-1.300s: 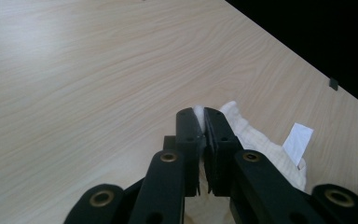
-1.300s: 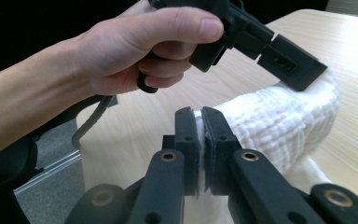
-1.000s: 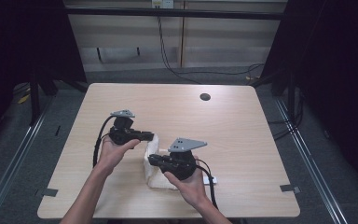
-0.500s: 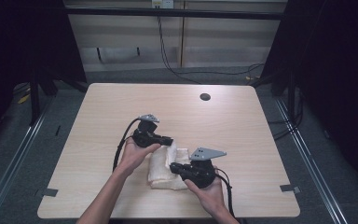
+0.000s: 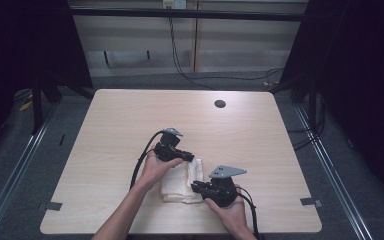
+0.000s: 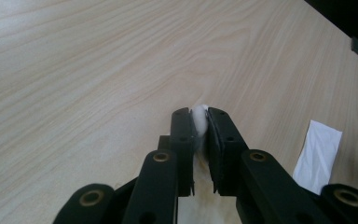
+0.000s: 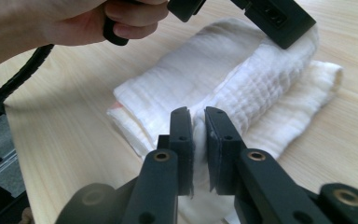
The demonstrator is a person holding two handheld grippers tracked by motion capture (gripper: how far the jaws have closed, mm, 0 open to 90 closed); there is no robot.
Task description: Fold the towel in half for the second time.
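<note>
A white folded towel lies on the wooden table, near its front edge. My left gripper sits at the towel's far right corner and my right gripper at its near right corner. In the left gripper view the jaws of the left gripper pinch a fold of white towel. In the right gripper view the right gripper grips the towel's near edge. Both pairs of jaws have just been opening slightly, with cloth still between them. The left gripper rests on the towel's far end.
A small dark round hole marks the table's far side. A white paper slip lies on the wood beside the left gripper. Grey tape marks sit near the front corners. Bare wood spreads to the left and behind.
Both hands have moved to the right and toward the front edge and have come down. The towel, bunched and lifted before, now lies flatter on the table.
</note>
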